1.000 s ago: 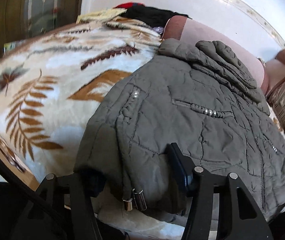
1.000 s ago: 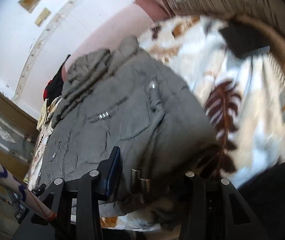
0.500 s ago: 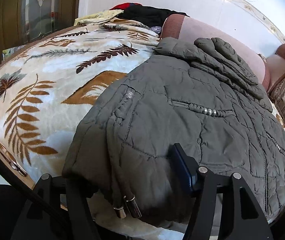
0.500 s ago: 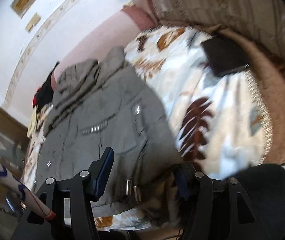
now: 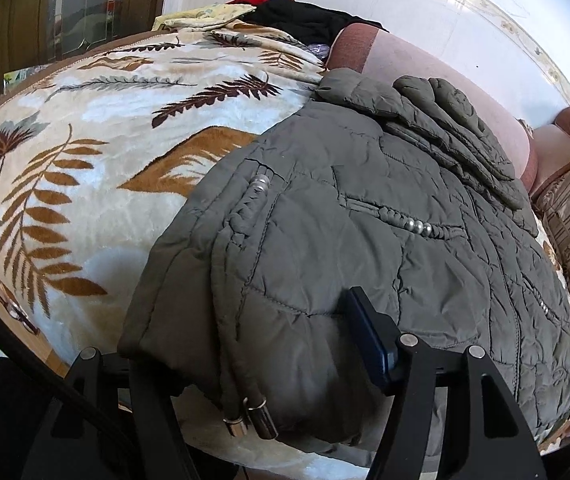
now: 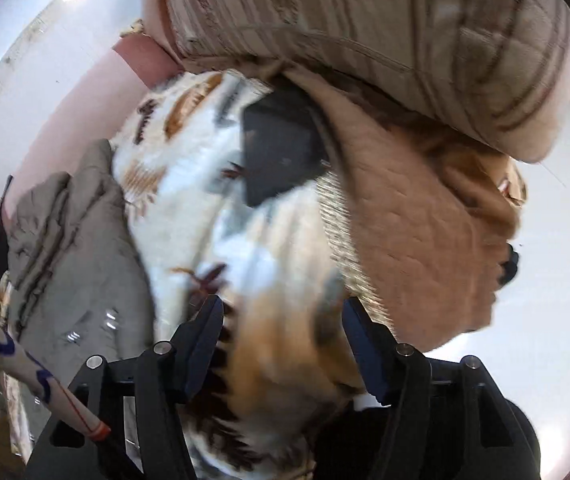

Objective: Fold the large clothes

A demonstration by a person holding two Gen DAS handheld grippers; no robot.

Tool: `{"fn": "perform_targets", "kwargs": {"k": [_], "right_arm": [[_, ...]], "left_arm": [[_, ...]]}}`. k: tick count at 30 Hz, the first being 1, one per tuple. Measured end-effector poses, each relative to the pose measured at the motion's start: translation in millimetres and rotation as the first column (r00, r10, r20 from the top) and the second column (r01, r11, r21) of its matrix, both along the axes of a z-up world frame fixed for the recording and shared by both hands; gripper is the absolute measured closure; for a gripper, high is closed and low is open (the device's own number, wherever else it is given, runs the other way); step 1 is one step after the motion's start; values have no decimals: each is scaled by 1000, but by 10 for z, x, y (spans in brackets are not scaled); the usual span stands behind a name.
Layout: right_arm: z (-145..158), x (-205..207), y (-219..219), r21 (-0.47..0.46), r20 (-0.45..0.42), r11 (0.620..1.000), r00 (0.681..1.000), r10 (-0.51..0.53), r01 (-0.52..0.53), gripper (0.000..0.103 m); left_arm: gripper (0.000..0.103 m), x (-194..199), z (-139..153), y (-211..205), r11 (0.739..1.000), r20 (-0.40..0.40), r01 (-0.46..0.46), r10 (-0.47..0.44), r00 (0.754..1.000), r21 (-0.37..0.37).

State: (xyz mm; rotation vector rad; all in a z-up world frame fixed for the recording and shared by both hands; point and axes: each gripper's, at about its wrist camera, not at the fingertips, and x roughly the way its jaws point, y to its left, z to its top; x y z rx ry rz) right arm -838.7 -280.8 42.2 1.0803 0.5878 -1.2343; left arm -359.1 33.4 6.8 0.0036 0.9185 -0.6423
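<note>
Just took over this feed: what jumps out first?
A big grey quilted jacket sprawls across the leaf-print blanket, its near hem lying between the open left gripper's fingers. The open right gripper points away, over bare blanket, with a dark flat object beyond.

Bed (image 5: 13,92), leaf-print blanket (image 5: 97,128) over it; grey quilted jacket (image 5: 365,240) on top

Left gripper (image 5: 269,364) low and level, jaws spread wide around grey padded fabric, right gripper (image 6: 283,344) tilted, jaws parted, gripping nothing
</note>
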Motion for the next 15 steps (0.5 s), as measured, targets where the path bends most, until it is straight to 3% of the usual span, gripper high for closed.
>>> {"fn": "perform_targets", "kwargs": {"k": [4, 6, 7, 8, 9, 12, 15], "right_arm": [[-117, 120, 7, 39, -82, 996, 993, 87, -84, 35], [-243, 217, 32, 84, -71, 986, 986, 148, -142, 37], [-322, 324, 44, 107, -84, 978, 979, 188, -179, 54], [-310, 381, 75, 88, -162, 979, 968, 194, -182, 76], [-277, 372, 84, 60, -174, 982, 966, 189, -181, 93], [-179, 195, 69, 39, -222, 997, 972, 78, -71, 96], [-15, -121, 50, -12, -324, 998, 944, -66, 66, 97]], "left_arm": [[36, -5, 11, -34, 1000, 0, 2, -2, 1000, 0], [36, -5, 15, -40, 1000, 1, 5, -5, 1000, 1], [36, 0, 15, -35, 1000, -2, 5, -5, 1000, -1], [36, 7, 14, -30, 1000, -7, 4, -4, 1000, -4], [36, 15, 12, -27, 1000, -12, 3, -3, 1000, -7], [36, 27, 12, -14, 1000, -20, 0, -1, 1000, -11], [36, 26, 11, -16, 1000, -19, 2, -2, 1000, -11]]}}
